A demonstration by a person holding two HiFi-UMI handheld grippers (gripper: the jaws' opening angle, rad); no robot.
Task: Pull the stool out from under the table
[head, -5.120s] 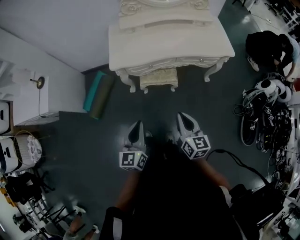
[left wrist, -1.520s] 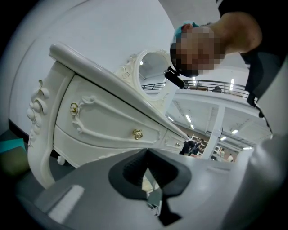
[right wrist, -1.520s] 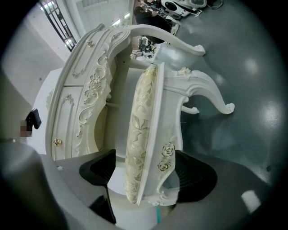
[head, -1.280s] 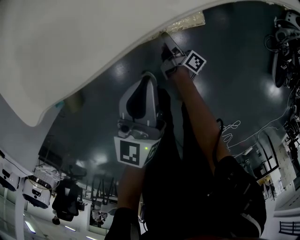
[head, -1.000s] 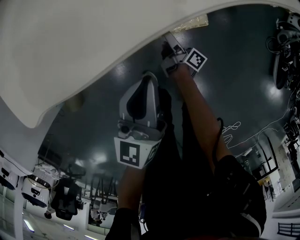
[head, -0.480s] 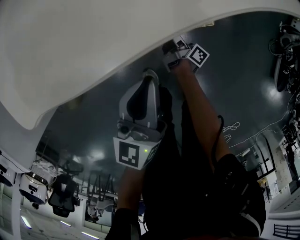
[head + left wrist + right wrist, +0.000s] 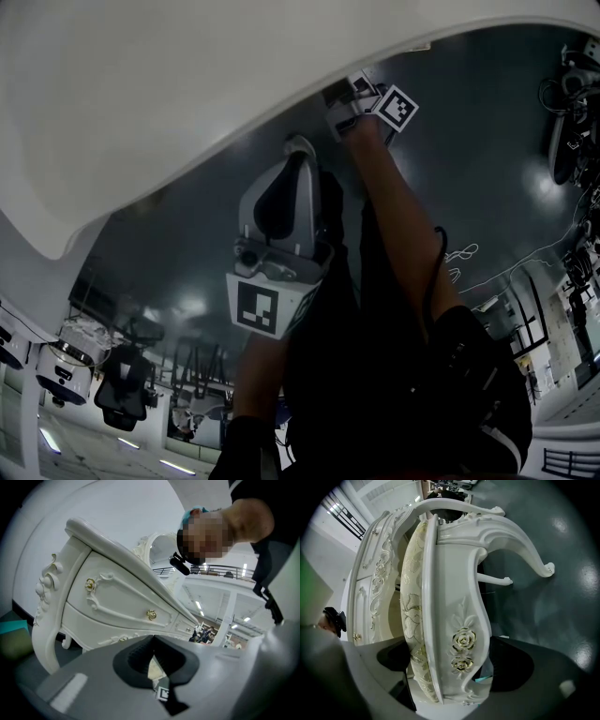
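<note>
The right gripper is clamped on the stool: one jaw presses the patterned cushion, the other the white carved rail with two gilt roses. The camera is rolled, so the seat stands on edge, with the cushion at 9 o'clock of the rail and the curved legs sweeping off towards 2 o'clock over the dark floor. The stool sits tucked against the table, whose carved front lies at 10 o'clock of it.

In the head view, the table top fills the frame from 9 to 12 o'clock. The right gripper reaches under its edge, at 1 o'clock of the left gripper.

The left gripper holds nothing, its jaws closed tip to tip. It hangs in the air facing the table's drawer fronts, which have gold knobs
</note>
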